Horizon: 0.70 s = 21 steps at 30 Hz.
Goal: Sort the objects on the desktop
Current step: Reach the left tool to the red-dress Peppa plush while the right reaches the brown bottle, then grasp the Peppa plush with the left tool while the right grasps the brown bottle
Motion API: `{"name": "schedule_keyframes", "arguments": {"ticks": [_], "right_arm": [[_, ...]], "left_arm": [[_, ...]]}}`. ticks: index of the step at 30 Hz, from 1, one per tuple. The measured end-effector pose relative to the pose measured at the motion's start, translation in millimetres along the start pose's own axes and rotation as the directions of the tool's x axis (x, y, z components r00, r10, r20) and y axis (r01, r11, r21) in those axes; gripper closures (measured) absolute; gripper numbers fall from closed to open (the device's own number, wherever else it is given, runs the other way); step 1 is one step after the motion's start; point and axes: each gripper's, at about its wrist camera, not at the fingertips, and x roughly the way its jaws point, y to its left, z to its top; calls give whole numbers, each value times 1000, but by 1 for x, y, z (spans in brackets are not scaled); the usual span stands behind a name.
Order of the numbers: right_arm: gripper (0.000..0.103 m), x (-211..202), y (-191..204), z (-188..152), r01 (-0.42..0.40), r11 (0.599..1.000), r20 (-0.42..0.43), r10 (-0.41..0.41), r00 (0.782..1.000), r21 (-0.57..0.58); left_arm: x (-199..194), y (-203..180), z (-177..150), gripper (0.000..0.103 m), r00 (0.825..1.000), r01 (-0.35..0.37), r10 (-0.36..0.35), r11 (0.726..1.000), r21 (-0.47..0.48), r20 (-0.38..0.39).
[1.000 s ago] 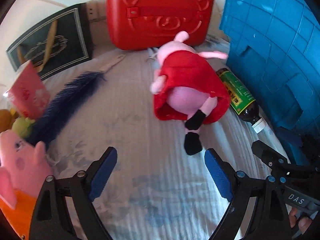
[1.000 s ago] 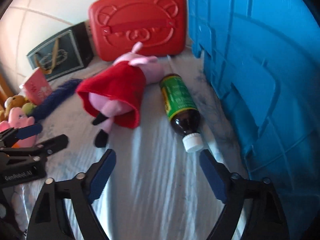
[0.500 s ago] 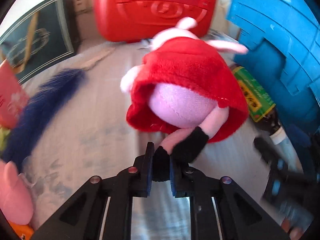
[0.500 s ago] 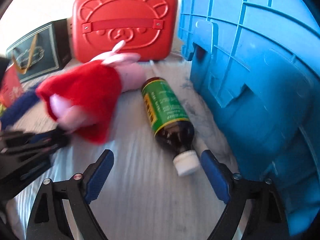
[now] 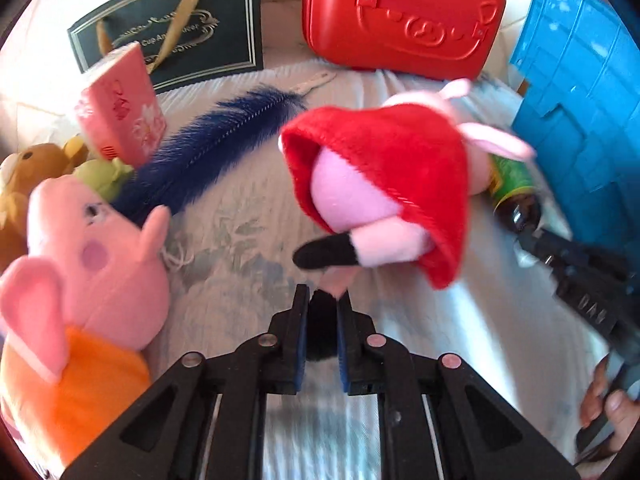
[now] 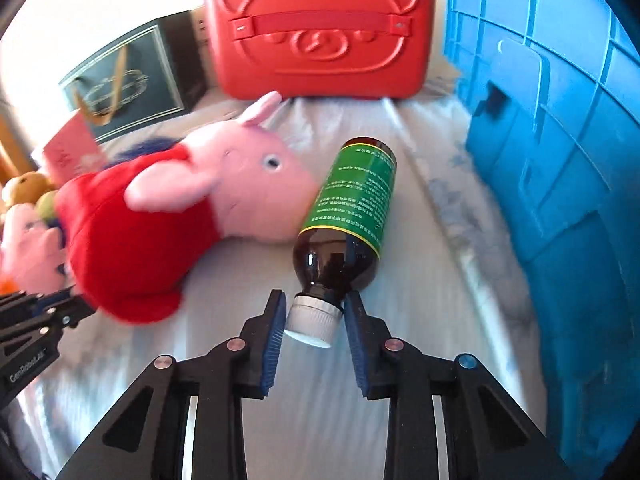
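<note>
Left gripper point(image 5: 322, 312) clamped on red-dressed pig plush point(image 5: 384, 184) black foot; right gripper point(image 6: 314, 320) pads nearly closed, flanking brown bottle point(image 6: 348, 216) white cap; blue crate point(image 6: 560, 160) contents unseen.

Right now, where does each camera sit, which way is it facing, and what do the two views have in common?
Left wrist: rides the left gripper, looking forward over the bedsheet at the red-dress pig plush, whose black foot its pads clamp; a hand on the right gripper shows at lower right.
Right wrist: rides the right gripper, looking toward the red case, pads at the brown bottle's white cap; the left gripper shows at far left.
Shared: plush, bottle, red case, blue crate, dark gift box.
</note>
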Motion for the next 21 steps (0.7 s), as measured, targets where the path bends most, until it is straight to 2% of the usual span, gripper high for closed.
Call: {"name": "schedule_keyframes", "arguments": {"ticks": [1,2,3,6,8,9,10,11,14,17,21], "right_arm": [[68,-4,0,-3,-13,1000,-18,13,1000,16],[60,-9,-2,-5,-22,999,-24,23,999,29],[57,-15,-2,-7,-25,999,-21,26,999,33],[49,-33,-2,-10,-10,1000,2,10,1000,17],[40,-42,-4,-7,-7,1000,16,7,1000,24],[36,-44,-5,-5,-7,999,22,7,1000,31],[26,-47,-6,-3,-7,999,26,6,1000,39],[22,-49,-7,0,-9,999,29,8,1000,44],[21,-49,-10,12,8,998,25,-9,1000,67],[21,-42,-14,24,32,995,-13,-31,999,97],[21,-27,-19,41,68,992,-72,-60,996,110]], "left_arm": [[-8,0,-2,80,1000,-9,9,1000,-5,2],[-16,0,-2,75,1000,-26,26,1000,-5,0],[-21,-1,-3,66,999,-38,38,999,-4,-1],[-49,5,-8,58,999,-29,29,1000,-6,35],[-61,4,2,46,998,-21,21,1000,8,67],[-64,2,7,34,997,-16,14,1000,22,81],[-71,-1,11,27,996,-9,5,999,45,94],[-72,-8,18,26,995,-13,5,997,75,105],[-56,-26,47,25,997,-24,10,985,169,80],[-28,-49,72,25,999,-45,42,966,255,16],[21,-67,99,25,992,-59,92,944,326,-86]]}}
